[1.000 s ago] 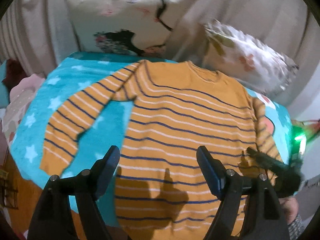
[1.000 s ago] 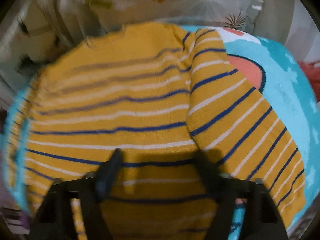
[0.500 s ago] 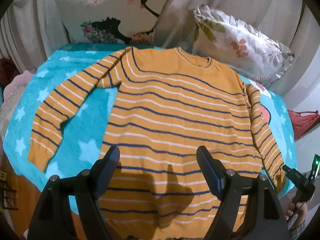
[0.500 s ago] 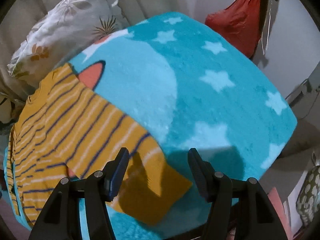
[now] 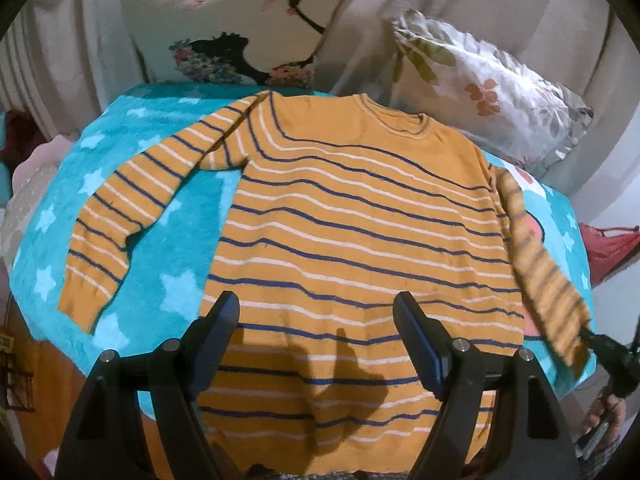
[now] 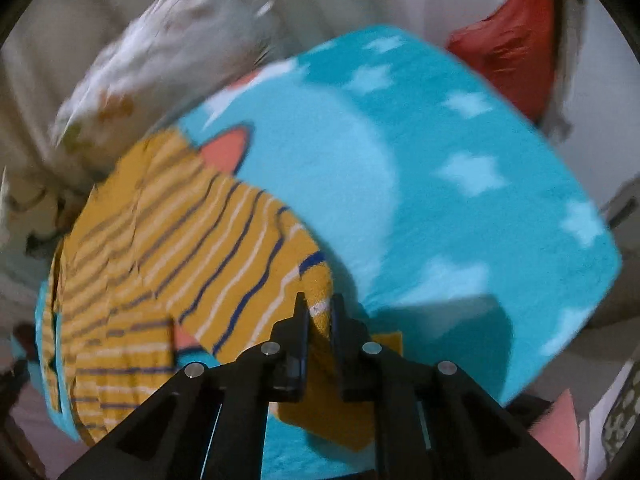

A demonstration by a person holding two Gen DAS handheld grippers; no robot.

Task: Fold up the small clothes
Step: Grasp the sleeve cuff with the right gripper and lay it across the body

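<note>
An orange sweater [image 5: 352,232] with blue and white stripes lies flat, front up, on a turquoise star blanket [image 5: 172,264]. Its left sleeve [image 5: 132,204] is spread out to the left. My left gripper [image 5: 316,332] is open and empty, hovering above the sweater's lower hem. My right gripper [image 6: 319,312] is shut on the cuff of the right sleeve [image 6: 224,248] and lifts it off the blanket [image 6: 460,208]. In the left wrist view the right gripper [image 5: 604,350] shows at the far right, holding the raised sleeve [image 5: 540,276].
Two patterned pillows [image 5: 240,20] [image 5: 492,92] lean against the beige curtain behind the sweater. A red bag [image 6: 508,52] hangs beyond the blanket's right edge. The blanket's front edge [image 5: 52,320] drops off at the lower left.
My right gripper has closed on the right sleeve's cuff and raised it. My left gripper has stayed open over the hem, shifting slightly.
</note>
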